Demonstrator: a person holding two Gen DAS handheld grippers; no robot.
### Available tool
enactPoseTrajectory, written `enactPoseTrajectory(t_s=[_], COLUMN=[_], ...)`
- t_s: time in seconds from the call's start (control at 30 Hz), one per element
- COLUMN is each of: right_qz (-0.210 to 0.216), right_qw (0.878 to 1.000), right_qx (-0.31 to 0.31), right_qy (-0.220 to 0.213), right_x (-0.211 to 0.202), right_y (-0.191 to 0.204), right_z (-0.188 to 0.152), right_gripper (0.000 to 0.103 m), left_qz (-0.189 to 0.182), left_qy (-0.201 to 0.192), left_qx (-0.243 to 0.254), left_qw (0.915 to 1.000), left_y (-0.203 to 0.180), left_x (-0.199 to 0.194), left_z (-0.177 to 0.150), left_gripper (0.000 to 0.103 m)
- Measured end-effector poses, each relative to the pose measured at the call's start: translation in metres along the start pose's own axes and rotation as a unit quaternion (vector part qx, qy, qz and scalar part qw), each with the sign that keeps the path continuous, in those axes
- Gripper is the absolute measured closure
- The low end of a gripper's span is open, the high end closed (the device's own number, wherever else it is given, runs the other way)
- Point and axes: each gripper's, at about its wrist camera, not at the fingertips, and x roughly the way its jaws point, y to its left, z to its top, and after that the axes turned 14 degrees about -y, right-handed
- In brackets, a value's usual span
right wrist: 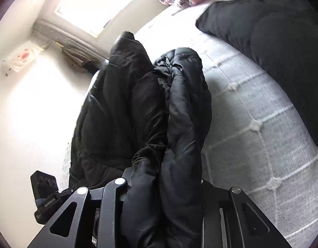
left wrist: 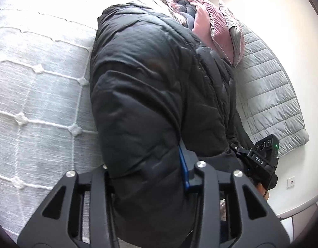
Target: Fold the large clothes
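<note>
A black puffer jacket (left wrist: 150, 82) lies on a grey quilted bed cover (left wrist: 34, 72). My left gripper (left wrist: 146, 169) is shut on a thick fold of the jacket's near edge, which bulges between the jaws. My right gripper (right wrist: 163, 184) is shut on another bunched fold of the jacket (right wrist: 179, 113), which runs away from it over the bed. The right gripper's body also shows in the left wrist view (left wrist: 262, 159), low at the right beside the jacket. The left gripper's body shows in the right wrist view (right wrist: 45, 196). The fingertips of both are buried in fabric.
Pink and grey pillows (left wrist: 216, 31) lie at the head of the bed beyond the jacket. A grey quilted blanket (left wrist: 268, 95) lies along the wall. A dark cushion (right wrist: 272, 47) lies on the bed at the right of the right wrist view. A bright window (right wrist: 101, 2) is behind.
</note>
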Motion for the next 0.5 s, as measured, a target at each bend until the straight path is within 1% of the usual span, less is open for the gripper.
enactPoseTrajectory(t_s=[0.07, 0.1, 0.2, 0.33, 0.5], right_qz=[0.008, 0.008, 0.007, 0.013, 0.013], right_qw=[1.000, 1.000, 1.000, 1.000, 0.999], right_qx=[-0.006, -0.009, -0.019, -0.027, -0.038], right_qy=[-0.004, -0.004, -0.002, -0.006, -0.005], right_x=[0.002, 0.008, 0.016, 0.021, 0.034], right_y=[0.005, 0.012, 0.017, 0.025, 0.040], right_z=[-0.001, -0.001, -0.004, -0.007, -0.008], right_gripper=[0.077, 0.077, 0.078, 0.079, 0.079], left_qz=[0.014, 0.024, 0.044, 0.057, 0.085], left_qy=[-0.012, -0.019, -0.032, -0.040, -0.059], left_qx=[0.021, 0.034, 0.061, 0.071, 0.103], left_qw=[0.9996, 0.9990, 0.9967, 0.9950, 0.9893], left_y=[0.000, -0.001, -0.001, 0.004, 0.002], left_x=[-0.006, -0.009, -0.012, -0.020, -0.029], left_z=[0.002, 0.003, 0.003, 0.009, 0.016], left_gripper=[0.065, 0.066, 0.066, 0.066, 0.066])
